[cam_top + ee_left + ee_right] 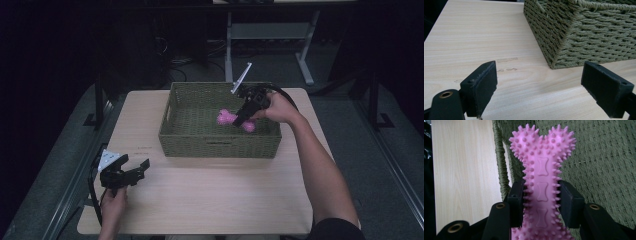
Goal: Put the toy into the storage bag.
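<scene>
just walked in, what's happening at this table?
A person works two handheld grippers at a wooden table. The right gripper is shut on a pink spiky bone toy, holding it inside the green woven basket. The left gripper sits open and empty near the table's front left corner.

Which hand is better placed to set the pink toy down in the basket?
Right. Its claw already grips the pink spiky rubber bone above the green woven basket; the left claw hangs open, empty.

Pink spiked bone toy [541, 182], olive-green woven basket [215, 142], pale wood-grain table [210, 200]
</scene>
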A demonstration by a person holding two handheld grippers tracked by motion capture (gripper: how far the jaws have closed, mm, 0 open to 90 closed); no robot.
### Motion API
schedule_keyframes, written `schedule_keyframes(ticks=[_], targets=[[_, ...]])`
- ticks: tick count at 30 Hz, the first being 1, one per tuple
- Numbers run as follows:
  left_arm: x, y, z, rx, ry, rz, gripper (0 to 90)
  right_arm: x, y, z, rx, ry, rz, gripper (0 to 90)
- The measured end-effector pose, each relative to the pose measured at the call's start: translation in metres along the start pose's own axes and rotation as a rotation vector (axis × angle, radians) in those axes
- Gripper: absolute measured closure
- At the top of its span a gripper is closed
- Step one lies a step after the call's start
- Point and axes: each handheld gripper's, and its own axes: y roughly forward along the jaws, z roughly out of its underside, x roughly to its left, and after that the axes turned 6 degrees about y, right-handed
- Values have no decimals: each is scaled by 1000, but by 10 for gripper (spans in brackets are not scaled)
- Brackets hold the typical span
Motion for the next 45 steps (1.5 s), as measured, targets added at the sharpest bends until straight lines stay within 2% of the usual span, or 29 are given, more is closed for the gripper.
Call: schedule_keyframes(ticks=[19,26,45], targets=[[0,0,0,1,-3,-1,130,-5,15,1,28,3,-15,581],[0,1,0,1,-1,2,130,-7,24,7,41,15,-22,581],[0,1,0,2,-3,2,130,-7,28,7,46,8,-18,580]])
